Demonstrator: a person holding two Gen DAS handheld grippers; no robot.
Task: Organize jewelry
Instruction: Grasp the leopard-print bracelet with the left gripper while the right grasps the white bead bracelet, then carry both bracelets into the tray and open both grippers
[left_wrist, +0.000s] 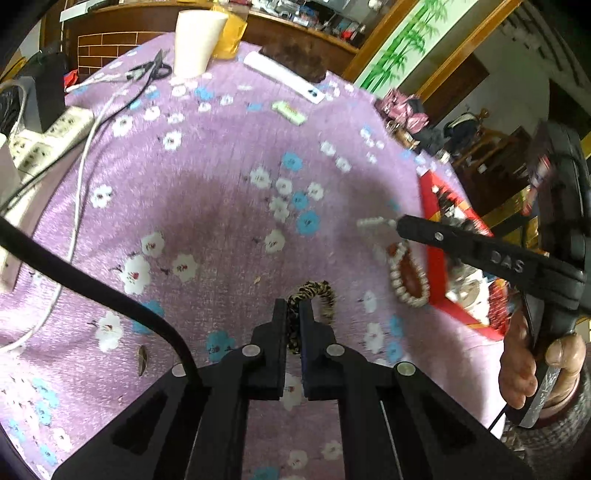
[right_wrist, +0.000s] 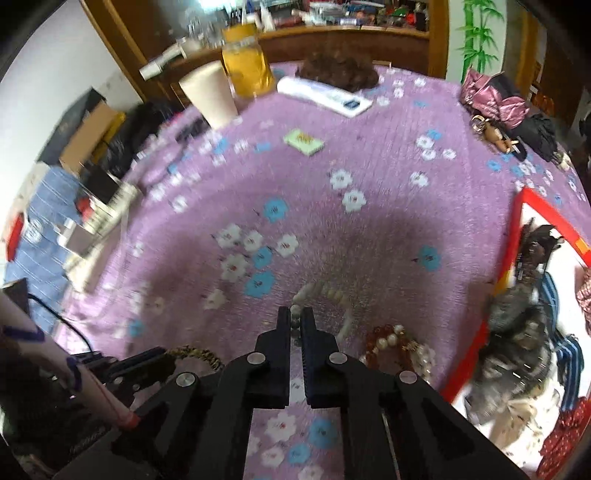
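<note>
My left gripper (left_wrist: 293, 308) is shut on a leopard-print hair tie (left_wrist: 314, 295), held just above the purple floral tablecloth (left_wrist: 207, 221). My right gripper (right_wrist: 295, 314) is shut on a white bead bracelet (right_wrist: 328, 293); in the left wrist view its fingertips (left_wrist: 400, 225) hold the white beads (left_wrist: 373, 222). A red bead bracelet with a pearl bracelet (right_wrist: 391, 345) lies on the cloth right of the right gripper, and shows in the left wrist view (left_wrist: 408, 277). A red-rimmed box (right_wrist: 517, 229) of hair ties and accessories sits at the right.
A white paper cup (right_wrist: 210, 94), a jar of yellow liquid (right_wrist: 245, 62), a white remote (right_wrist: 325, 94) and a green card (right_wrist: 303, 141) stand at the far side. Power strips and cables (left_wrist: 51, 136) lie at the left. A pink bag (right_wrist: 491, 99) is far right.
</note>
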